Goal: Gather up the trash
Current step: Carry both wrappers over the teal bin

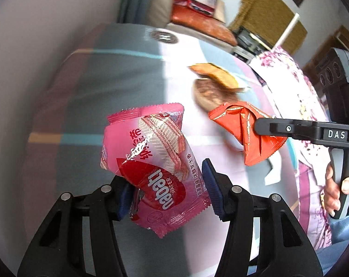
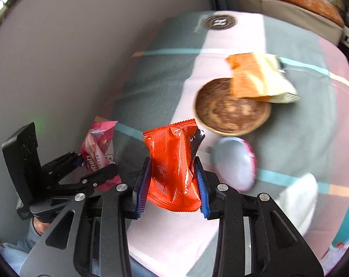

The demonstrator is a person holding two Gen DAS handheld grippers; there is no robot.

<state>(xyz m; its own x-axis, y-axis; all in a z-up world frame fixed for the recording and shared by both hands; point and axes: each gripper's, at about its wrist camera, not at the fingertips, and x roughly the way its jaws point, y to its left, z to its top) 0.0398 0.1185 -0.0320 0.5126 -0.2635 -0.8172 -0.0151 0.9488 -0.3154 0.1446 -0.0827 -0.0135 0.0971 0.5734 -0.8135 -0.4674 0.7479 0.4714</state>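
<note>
From the left wrist view, the left hand-held gripper pinched a pink wafer wrapper between its blue pads, holding it clear above the striped cloth, probably so it could be carried off as trash. The wrapper looked crinkled and glossy, with a red emblem and a wafer picture. To the right, the right hand-held gripper came in from the side, held by a person's hand, pinching a creased orange wrapper. Beyond lay a round brown dish with a tan packet resting on its rim. From the right wrist view, the right hand-held gripper squeezed the orange wrapper at its waist, buckling the foil inward; it hung above the cloth. The left hand-held gripper carried the pink wrapper at lower left. The dish, packet and a pale round lid remained uncollected.
</note>
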